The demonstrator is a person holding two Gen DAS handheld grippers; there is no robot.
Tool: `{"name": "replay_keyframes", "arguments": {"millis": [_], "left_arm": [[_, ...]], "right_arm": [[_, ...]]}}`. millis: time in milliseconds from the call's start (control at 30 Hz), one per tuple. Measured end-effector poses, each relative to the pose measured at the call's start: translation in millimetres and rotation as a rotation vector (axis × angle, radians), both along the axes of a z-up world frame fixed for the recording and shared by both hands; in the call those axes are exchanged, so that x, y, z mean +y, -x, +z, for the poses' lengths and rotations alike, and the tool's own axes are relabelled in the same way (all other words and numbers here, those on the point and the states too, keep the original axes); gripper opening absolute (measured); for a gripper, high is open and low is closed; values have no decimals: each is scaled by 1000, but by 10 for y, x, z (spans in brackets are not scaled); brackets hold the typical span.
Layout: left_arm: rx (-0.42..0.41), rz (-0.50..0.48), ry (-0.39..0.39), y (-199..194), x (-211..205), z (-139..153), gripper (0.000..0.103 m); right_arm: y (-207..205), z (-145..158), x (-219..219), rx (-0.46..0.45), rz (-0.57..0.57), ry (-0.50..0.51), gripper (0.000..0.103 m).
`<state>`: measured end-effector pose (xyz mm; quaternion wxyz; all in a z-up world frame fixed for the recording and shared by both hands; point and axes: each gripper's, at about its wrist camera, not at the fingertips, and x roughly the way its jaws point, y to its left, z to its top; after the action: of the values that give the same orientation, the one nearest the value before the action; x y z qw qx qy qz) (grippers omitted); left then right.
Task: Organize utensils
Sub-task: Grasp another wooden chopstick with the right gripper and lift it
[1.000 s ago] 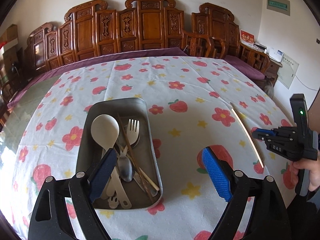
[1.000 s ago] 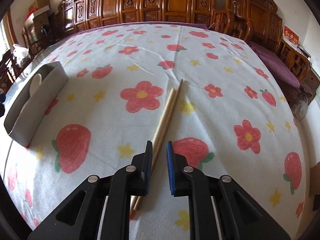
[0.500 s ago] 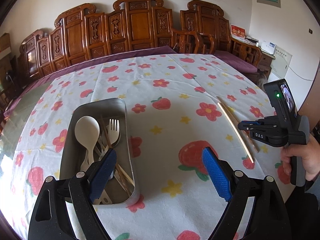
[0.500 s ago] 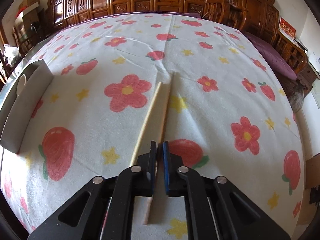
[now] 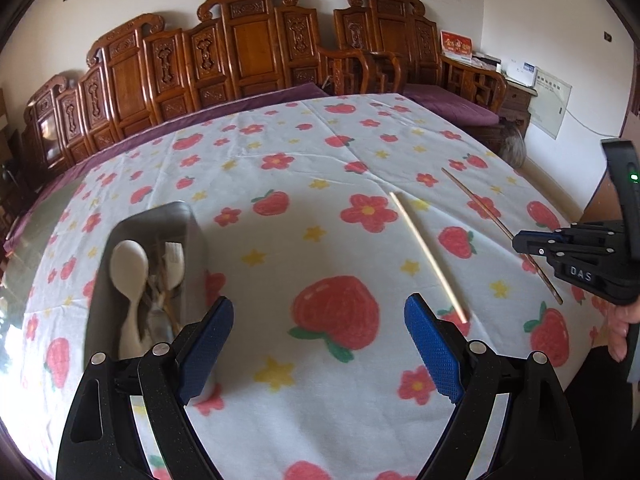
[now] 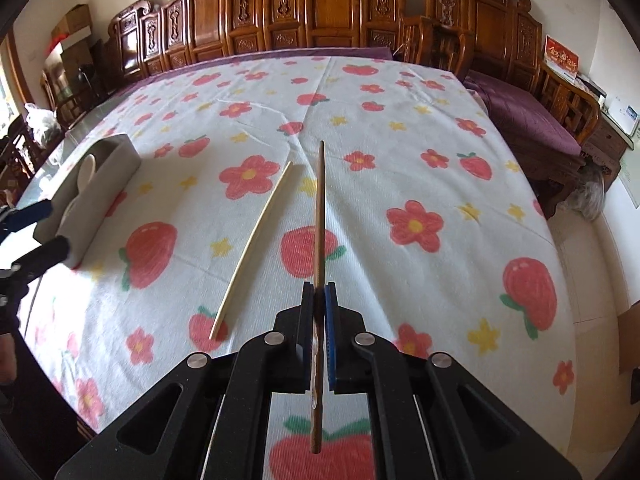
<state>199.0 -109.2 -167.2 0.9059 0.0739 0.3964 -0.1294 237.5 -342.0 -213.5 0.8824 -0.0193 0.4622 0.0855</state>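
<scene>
A strawberry-print tablecloth [image 6: 440,152] is covering the table. The dark chopstick [image 6: 319,216] is sitting pinched in the right gripper [image 6: 319,320] near its thick end, lifted; being light, stiff and slick, it is likely to pivot. The pale chopstick [image 6: 256,244] is lying beside it. The left gripper [image 5: 318,344] is hovering spread by the metal tray [image 5: 100,280].
</scene>
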Motion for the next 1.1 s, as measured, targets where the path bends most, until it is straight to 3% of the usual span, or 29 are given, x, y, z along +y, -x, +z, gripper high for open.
{"name": "replay_keyframes", "arguments": {"millis": [200,767,1000,1100], "left_arm": [[35,-32,-19,-46,-323,-85,83],[167,-50,-12,-515,-991,-513,43],[194,-63,-13,-672,-1220,-625,32],[213,-56,-19,-737,-1288,-683,20]], "right_arm": [[142,134,-95,-38,2,-13,6],[107,126,-316,-37,-28,-50,6],[92,133,-379,-38,-42,-63,6],[87,135,-411,-38,-49,-69,6]]}}
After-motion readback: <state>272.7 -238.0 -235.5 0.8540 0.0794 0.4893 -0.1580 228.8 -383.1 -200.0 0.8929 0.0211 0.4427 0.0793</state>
